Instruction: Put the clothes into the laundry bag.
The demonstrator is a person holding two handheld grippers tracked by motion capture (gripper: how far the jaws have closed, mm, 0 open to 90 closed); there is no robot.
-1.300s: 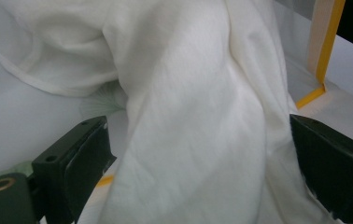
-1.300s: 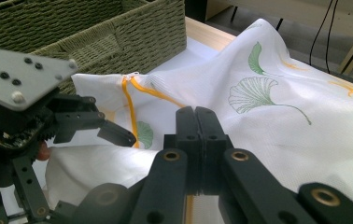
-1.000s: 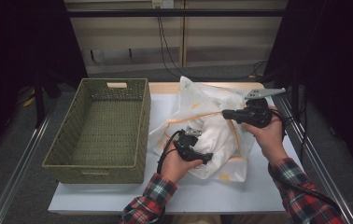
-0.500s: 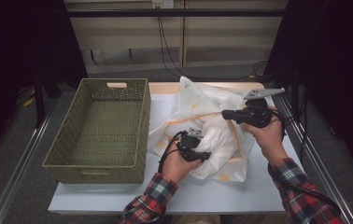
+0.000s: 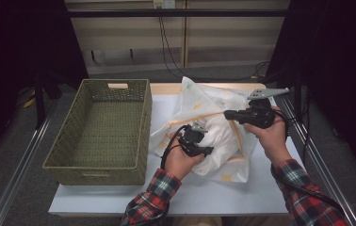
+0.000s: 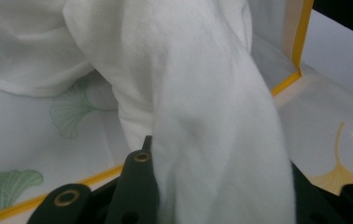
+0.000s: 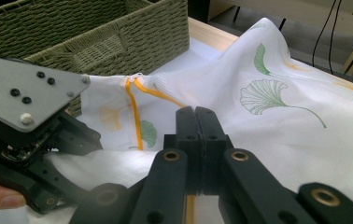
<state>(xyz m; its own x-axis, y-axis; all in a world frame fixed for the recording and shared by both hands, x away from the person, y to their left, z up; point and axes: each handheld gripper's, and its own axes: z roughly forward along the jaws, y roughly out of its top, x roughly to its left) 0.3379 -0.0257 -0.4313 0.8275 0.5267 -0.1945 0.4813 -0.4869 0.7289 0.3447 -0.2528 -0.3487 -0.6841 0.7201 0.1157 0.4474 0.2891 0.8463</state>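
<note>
The work in hand looks like pulling a white garment (image 5: 223, 139) out of a mesh laundry bag (image 5: 199, 101) printed with ginkgo leaves and edged in orange, which lies on the table (image 5: 214, 193) just right of a woven basket (image 5: 98, 167). The right gripper (image 5: 227, 113) has its fingers pressed fully together on the bag's orange-trimmed edge (image 7: 189, 205); in the right gripper view the thin fabric runs in between the two black pads. Holding the rim up this way likely keeps the mouth of the bag open and the bag still while the other hand works inside. The left gripper (image 5: 199, 128) sits low in the opening, and its fingers have just been closing, now narrowed onto a thick fold of the white garment (image 6: 212, 140), which fills the space between them in the left gripper view and rises away in a soft, bunched column. That grip near the middle of the bundle should let the cloth be drawn out in one piece, though it may drag on the mesh. The bag holds the white garment, most of it inside. The basket is empty, its woven floor (image 5: 105, 127) bare, and it seems the likely place for the garment to go.
</note>
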